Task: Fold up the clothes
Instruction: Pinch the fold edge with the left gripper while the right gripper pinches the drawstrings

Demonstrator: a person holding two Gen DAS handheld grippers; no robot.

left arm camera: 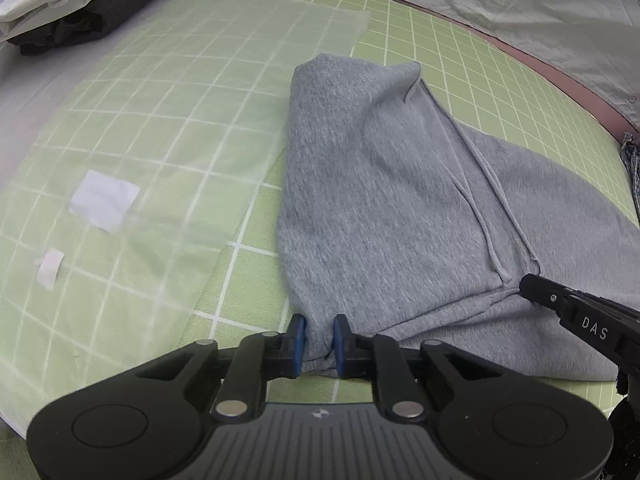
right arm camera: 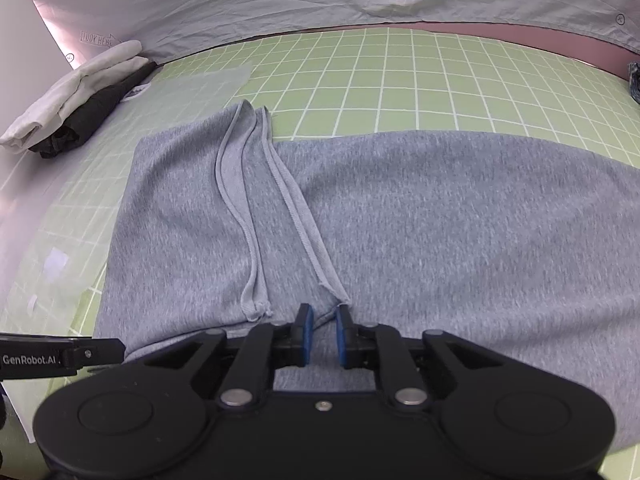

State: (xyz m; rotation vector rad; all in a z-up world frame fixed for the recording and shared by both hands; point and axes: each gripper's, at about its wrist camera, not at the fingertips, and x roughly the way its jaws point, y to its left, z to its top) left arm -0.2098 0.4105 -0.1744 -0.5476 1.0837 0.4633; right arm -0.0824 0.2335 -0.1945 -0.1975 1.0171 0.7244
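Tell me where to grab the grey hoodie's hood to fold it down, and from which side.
Grip the hood of the grey fleece hoodie along its near bottom edge, coming in low from the near side. That edge lies flat and nearest both grippers: the left gripper and right gripper each already pinch fabric there.

Left black two-finger gripper with blue pads (left arm camera: 320, 346): jaws nearly closed, grey fabric pinched between the pads. Right black two-finger gripper with blue pads (right arm camera: 322, 336): jaws narrowly parted, fabric between them, just right of the left one.
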